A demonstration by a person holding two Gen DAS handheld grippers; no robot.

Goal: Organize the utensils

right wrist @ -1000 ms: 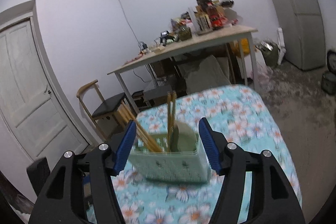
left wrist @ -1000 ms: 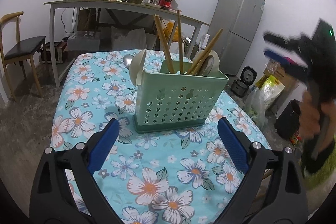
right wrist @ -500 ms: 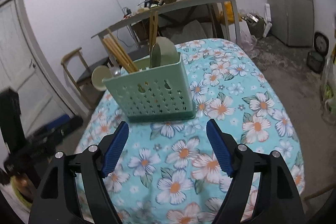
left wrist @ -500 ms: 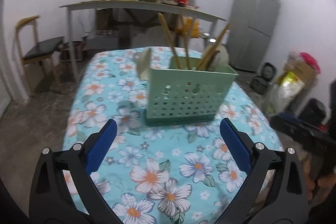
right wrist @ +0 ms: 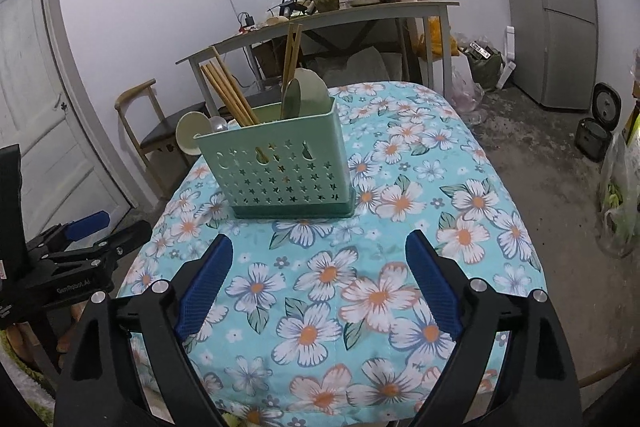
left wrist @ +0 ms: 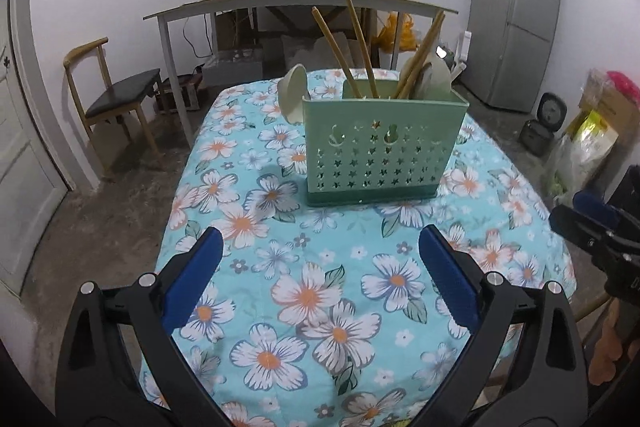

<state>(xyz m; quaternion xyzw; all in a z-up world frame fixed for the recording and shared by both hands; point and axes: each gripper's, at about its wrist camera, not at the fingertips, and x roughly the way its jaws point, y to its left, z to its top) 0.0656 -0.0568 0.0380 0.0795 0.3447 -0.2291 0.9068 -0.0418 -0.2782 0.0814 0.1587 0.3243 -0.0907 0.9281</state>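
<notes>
A green perforated utensil holder (left wrist: 382, 147) stands on the floral tablecloth (left wrist: 320, 291); it also shows in the right wrist view (right wrist: 280, 171). It holds several wooden chopsticks (left wrist: 356, 47) and pale spoons (left wrist: 434, 79). A cream spoon (left wrist: 294, 95) sticks out at its left end, and so does a metal spoon (right wrist: 219, 125). My left gripper (left wrist: 318, 279) is open and empty, near the table's front edge. My right gripper (right wrist: 320, 279) is open and empty, also short of the holder. Each gripper shows at the edge of the other's view (left wrist: 600, 227) (right wrist: 80, 251).
A cluttered long table (left wrist: 300, 3) stands behind against the wall. A wooden chair (left wrist: 116, 95) is at back left, a grey fridge (left wrist: 516, 15) at back right. Bags and a small cooker (left wrist: 540, 135) lie on the floor at right. A white door (right wrist: 36, 99) is at left.
Both grippers have drawn back and lowered toward the table's near edge. The right gripper dropped from above the holder to the table's side. The holder has not moved.
</notes>
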